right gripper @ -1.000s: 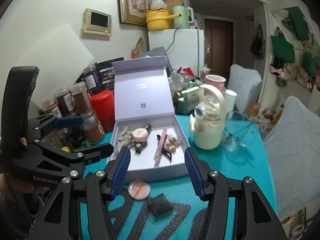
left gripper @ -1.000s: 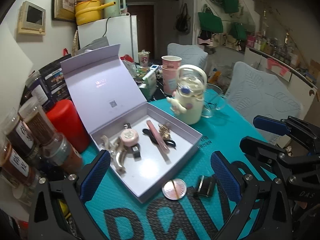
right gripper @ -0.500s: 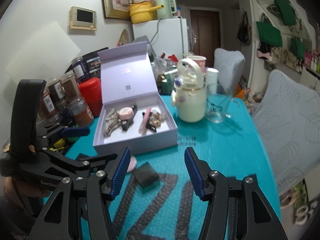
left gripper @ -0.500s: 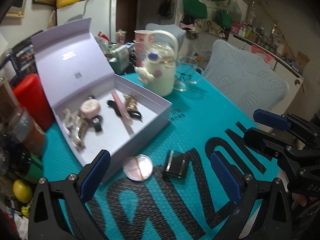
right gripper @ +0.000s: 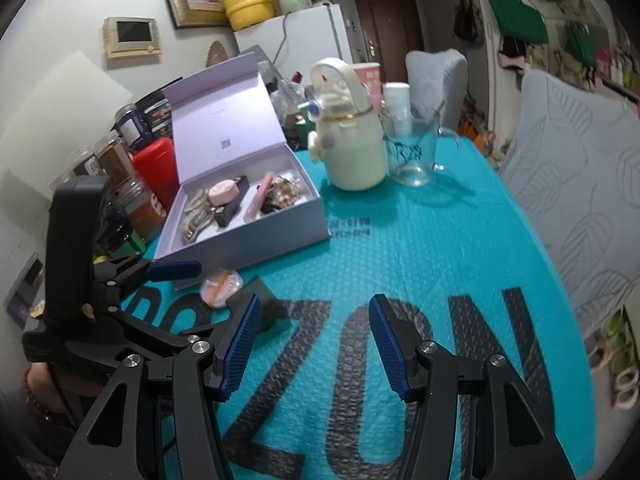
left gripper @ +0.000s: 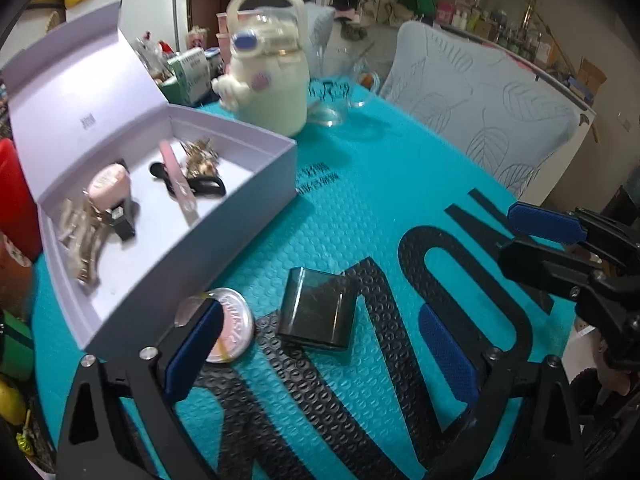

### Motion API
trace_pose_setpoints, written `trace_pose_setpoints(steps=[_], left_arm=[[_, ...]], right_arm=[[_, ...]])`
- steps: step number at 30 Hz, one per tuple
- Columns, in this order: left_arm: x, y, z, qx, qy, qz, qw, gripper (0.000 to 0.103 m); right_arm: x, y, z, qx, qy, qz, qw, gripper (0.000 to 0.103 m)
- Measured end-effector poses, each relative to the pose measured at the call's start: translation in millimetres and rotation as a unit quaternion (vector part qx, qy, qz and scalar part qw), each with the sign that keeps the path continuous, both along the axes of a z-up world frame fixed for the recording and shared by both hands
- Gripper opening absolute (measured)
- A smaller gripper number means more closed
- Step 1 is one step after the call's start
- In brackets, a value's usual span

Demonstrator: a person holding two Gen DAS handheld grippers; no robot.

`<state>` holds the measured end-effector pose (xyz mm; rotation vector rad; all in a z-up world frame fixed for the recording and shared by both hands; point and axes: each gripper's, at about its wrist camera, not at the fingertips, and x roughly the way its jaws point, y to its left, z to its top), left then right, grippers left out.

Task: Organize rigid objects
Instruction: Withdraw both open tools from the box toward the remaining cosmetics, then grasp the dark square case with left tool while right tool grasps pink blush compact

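- The left tool [left gripper: 320,344] hangs low over the teal table [left gripper: 360,208] with its blue-padded fingers [left gripper: 192,352] spread wide and nothing between them.
- The right tool [right gripper: 314,344] is likewise spread apart and empty, over the black lettering on the table cover.
- In the left wrist view, a dark square case [left gripper: 318,308] lies flat on the table just ahead of the left tool, at about 12 o'clock from its gap.
- A round pink compact [left gripper: 232,326] lies at 9 o'clock of the dark case, just beside it; the left finger overlaps it in the view, and whether they touch cannot be told.
- The open lilac box [left gripper: 256,196] sits at 10 o'clock from the compact, close by its front corner, with the lid standing up at the back.
- Inside the box lie a pale claw clip [left gripper: 80,236], a round pink piece [left gripper: 110,182], a pink bar clip [left gripper: 178,182], a black hair tie [left gripper: 206,186] and a gold ornament [left gripper: 200,158].
- Farther back, at 12 o'clock of the box, stands a cream bottle [right gripper: 352,148] with a loop handle, and a clear glass mug [right gripper: 414,156] just beside it at 3 o'clock.
- A red canister [right gripper: 156,164] and spice jars [right gripper: 114,160] stand at 9 o'clock of the box.
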<state>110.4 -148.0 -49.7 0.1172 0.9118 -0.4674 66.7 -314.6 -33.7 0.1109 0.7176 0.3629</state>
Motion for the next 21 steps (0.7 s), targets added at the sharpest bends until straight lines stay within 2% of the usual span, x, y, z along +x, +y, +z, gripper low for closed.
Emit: trace_pose_setpoints(steps=[5, 10, 12, 21], left_arm=[[10.6, -8.9, -14.1, 0.010, 0.010, -0.014, 0.9998, 0.089], [16.3, -14.7, -25.5, 0.014, 0.021, -0.022, 0.9994, 0.062], [17.7, -14.9, -30.1, 0.024, 0.020, -0.020, 0.9993, 0.046], [-1.7, 12.5, -18.0, -0.012, 0.024, -0.009, 0.9996, 0.046]], right_arm=[[9.5, -5.6, -13.3, 0.003, 0.020, -0.002, 1.000, 0.056], [18.3, -8.9, -21.0, 0.009, 0.032, -0.001, 0.999, 0.056], [20.1, -9.1, -22.0, 0.010, 0.034, -0.001, 0.999, 0.056], [22.9, 4.1, -22.4, 0.014, 0.034, 0.016, 0.999, 0.056]])
